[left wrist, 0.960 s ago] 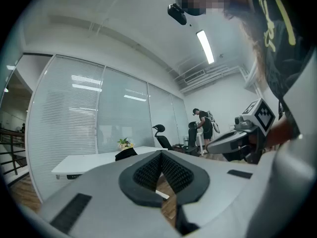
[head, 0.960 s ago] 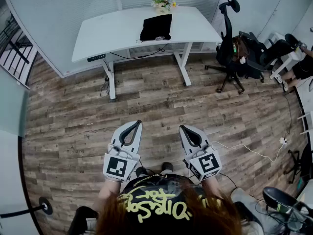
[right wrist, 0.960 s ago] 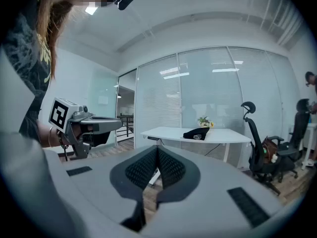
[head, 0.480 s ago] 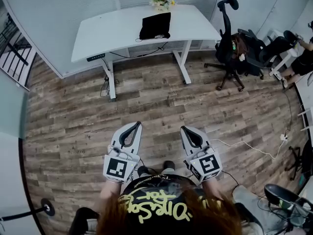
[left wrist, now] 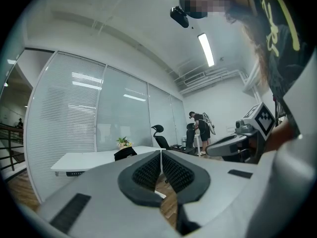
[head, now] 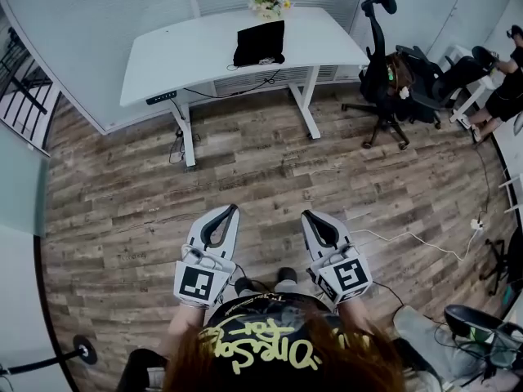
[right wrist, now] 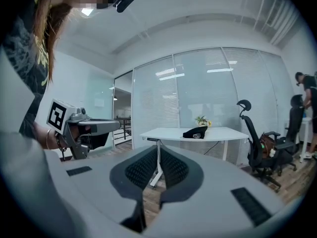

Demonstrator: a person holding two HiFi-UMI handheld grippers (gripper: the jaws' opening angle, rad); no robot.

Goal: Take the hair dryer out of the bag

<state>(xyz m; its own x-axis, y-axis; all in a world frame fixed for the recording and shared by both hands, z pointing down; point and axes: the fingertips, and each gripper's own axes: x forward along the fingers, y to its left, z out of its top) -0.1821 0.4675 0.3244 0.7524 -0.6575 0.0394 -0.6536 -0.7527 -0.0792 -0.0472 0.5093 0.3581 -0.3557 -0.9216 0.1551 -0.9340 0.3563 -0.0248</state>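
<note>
Seeing a black bag (head: 261,44) lying slumped on the white desk (head: 180,55) (toward its back edge), just beside the flowers (head: 266,2).

Bright even ceiling strip lighting, soft shadows, strong fisheye distortion, dark vignetted corners

1. The white surface (head: 188,51) stands on the wood-plank floor (head: 245,178).
2. A black bag (head: 261,44) lies on it, right of the middle, toward the far edge.
3. A potted plant (head: 267,3) stands just behind the bag.
</note>
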